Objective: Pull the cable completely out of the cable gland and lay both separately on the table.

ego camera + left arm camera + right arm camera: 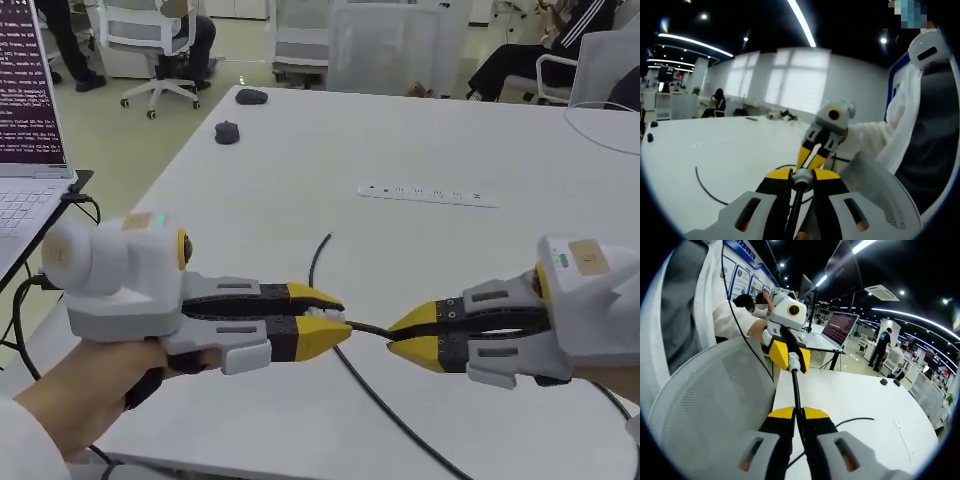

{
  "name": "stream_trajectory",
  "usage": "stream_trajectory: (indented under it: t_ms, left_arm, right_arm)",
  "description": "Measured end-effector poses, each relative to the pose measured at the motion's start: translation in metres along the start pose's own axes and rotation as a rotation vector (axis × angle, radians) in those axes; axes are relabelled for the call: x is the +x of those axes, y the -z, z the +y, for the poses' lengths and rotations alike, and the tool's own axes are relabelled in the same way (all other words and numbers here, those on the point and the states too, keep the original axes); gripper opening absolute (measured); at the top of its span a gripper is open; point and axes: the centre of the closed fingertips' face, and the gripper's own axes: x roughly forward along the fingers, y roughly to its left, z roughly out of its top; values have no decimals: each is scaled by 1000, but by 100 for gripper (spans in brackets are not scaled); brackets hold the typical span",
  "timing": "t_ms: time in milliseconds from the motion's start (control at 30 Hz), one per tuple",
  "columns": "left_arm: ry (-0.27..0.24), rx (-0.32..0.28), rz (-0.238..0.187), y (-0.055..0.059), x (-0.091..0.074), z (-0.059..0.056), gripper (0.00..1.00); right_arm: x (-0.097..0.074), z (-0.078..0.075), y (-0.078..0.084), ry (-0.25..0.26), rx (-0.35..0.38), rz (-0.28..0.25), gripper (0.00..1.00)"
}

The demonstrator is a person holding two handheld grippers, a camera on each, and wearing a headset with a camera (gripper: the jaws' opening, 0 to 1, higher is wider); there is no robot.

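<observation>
White table (300,150) spans the head view; low in frame the left gripper (340,316) clenches the half-hidden cable gland (322,316), the right gripper (393,335) pinching the black cable (372,388) beside it. Left gripper view: cable gland gripped bottom centre. Right gripper view: black cable clamped, chair back (705,405) lower left.

A long white power strip (428,195) lies on the big white table (500,140). A dark mouse (227,132) sits near the far edge, with a second mouse (251,96) behind it. An open laptop (25,110) stands at the left. A white office chair (150,45) stands past the table.
</observation>
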Motion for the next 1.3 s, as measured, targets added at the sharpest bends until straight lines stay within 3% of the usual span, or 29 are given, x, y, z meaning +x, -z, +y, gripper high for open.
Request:
stream_trajectory:
  t_ms: [567, 867, 1300]
  left_arm:
    - [9, 5, -3, -1, 0, -2, 16]
    - [1, 0, -14, -4, -2, 1, 16]
    - [1, 0, -20, -5, -2, 0, 16]
  right_arm:
    - [7, 1, 2, -6, 23, 9, 4]
    - [17, 2, -11, -14, 12, -17, 12]
    - [27, -1, -21, -26, -30, -29, 9]
